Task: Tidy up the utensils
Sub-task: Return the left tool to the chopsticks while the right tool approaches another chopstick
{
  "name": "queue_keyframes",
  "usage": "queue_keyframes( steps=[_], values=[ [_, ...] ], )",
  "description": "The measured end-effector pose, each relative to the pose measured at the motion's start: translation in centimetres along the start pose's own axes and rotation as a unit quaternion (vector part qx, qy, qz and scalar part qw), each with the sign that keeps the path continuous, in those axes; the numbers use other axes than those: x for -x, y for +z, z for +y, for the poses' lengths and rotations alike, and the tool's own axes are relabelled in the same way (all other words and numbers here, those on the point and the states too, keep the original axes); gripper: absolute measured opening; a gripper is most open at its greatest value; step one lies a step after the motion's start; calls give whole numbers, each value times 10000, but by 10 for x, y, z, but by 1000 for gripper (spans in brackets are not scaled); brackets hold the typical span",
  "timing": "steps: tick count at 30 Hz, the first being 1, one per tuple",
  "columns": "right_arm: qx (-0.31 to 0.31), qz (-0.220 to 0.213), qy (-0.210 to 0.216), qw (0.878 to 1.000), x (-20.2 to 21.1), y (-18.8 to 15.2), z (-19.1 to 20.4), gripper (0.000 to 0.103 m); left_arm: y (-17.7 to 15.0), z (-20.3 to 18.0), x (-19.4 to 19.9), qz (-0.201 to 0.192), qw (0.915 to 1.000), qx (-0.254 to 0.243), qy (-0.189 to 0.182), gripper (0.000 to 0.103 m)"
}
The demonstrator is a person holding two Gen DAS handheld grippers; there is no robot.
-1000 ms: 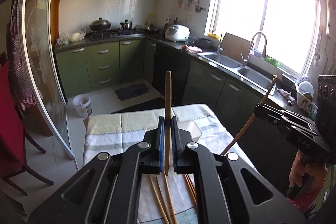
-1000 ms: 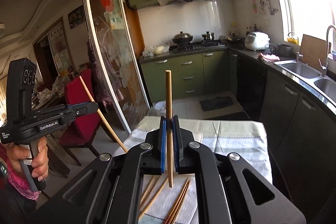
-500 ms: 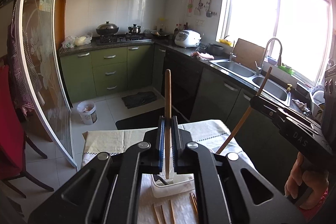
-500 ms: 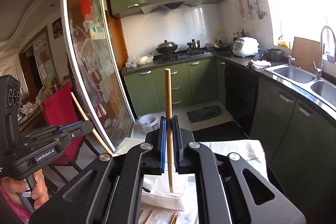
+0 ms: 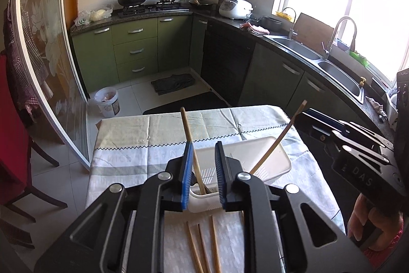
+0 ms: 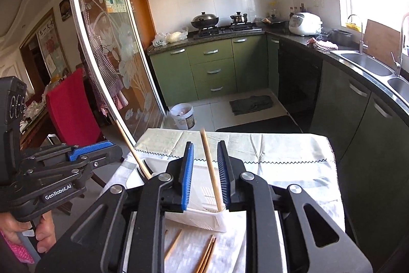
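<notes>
We see the white tray (image 5: 278, 157) on the cloth-covered table (image 5: 143, 129), with two chopsticks standing slanted in it. One chopstick (image 5: 190, 142) leans between our left gripper (image 5: 203, 170) pads, the other chopstick (image 6: 211, 170) between our right gripper (image 6: 205, 170) pads; both jaws have just been opening, now narrowly parted. Loose chopsticks (image 5: 202, 247) lie in front.

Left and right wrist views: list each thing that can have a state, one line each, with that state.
left gripper: jaws just opened, pads off its chopstick.
left chopstick: loose between the jaws, leaning, lower end in the tray.
right gripper: jaws just opened, pads off its chopstick.
right chopstick: loose, leaning, lower end in the tray.
white tray: on the tablecloth, receiving both.
spare chopsticks: lying flat on the cloth, outside the tray.
</notes>
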State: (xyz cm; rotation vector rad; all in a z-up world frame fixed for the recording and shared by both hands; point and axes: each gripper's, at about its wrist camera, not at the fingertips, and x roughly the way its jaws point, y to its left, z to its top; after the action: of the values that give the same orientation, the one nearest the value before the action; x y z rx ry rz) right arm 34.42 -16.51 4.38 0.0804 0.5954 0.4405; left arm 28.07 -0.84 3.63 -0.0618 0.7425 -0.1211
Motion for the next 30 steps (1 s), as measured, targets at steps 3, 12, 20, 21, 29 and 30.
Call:
queue_keyframes(
  steps=[3,12,20,21,29,30],
  values=[
    [-60,-250,129,9996,29,-4,-3,24,-4,3,15,-51,10000,-15,67,27],
    [-590,-270,34,9979,93,-95,-39,41,-93,28,-34,1714,9851,168,51,33],
    [-1206,360,55,9920,81,-177,-68,41,-141,25,-92,2685,9627,319,56,31],
    [-1251,411,63,9913,79,-182,-71,41,-143,21,-94,2696,9625,283,92,31],
    [-1294,743,-46,9888,59,-199,-76,41,-154,17,-114,2969,9539,216,391,18],
    [-1260,786,-93,9889,57,-201,-75,41,-155,16,-114,2955,9542,207,413,18]
  ],
)
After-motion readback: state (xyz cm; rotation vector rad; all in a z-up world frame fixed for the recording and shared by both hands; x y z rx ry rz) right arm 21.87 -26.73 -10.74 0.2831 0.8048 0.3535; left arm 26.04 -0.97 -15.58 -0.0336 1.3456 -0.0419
